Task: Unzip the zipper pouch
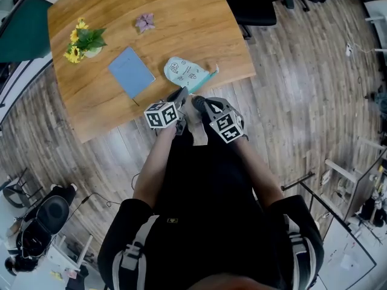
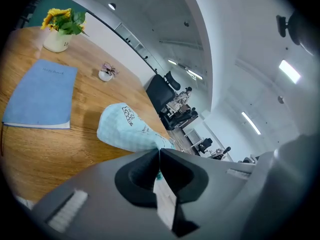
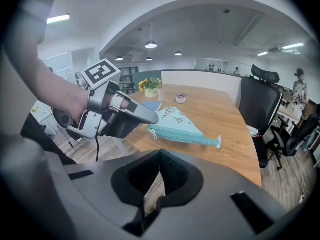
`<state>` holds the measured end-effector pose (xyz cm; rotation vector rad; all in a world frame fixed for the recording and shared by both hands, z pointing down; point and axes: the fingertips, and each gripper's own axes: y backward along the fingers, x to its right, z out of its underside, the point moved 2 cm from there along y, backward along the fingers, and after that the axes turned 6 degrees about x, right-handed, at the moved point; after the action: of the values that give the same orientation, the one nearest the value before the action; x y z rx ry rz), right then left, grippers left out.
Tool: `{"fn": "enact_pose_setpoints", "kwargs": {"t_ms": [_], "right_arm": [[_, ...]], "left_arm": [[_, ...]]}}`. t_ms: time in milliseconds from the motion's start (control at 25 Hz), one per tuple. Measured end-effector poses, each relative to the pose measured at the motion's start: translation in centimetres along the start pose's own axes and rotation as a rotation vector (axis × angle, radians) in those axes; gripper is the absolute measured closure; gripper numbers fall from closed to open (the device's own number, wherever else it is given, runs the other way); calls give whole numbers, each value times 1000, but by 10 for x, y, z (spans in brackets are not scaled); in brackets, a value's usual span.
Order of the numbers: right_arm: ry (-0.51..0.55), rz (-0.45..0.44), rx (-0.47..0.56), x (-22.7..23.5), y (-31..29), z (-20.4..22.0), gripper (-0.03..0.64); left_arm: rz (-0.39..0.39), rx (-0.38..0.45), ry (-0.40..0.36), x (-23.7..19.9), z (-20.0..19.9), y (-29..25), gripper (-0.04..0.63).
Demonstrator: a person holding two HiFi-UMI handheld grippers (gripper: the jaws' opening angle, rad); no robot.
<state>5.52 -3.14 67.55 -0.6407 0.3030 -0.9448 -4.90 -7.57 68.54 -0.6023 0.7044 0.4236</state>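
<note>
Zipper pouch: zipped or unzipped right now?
Zipped. In the right gripper view the teal zipper runs closed along the whole near edge of the pouch, with no gap showing.

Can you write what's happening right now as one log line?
left hand-held gripper: shut on end of light blue fabric zipper pouch | right hand-held gripper: shut, empty | zipper: closed

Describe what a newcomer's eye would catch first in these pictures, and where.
A mint zipper pouch sits near the wooden table's front edge, its end pinched by the shut left gripper. The right gripper, also shut, hangs beside it by that edge. Behind sit a blue notebook and potted sunflowers.
</note>
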Motion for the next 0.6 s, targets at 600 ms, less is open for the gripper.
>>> {"fn": "enact_pose_setpoints", "kwargs": {"t_ms": [600], "right_arm": [[20,-10,69,-31,-1,-22,612]], "left_arm": [[63,78,0,7,-21,42,586]]}}
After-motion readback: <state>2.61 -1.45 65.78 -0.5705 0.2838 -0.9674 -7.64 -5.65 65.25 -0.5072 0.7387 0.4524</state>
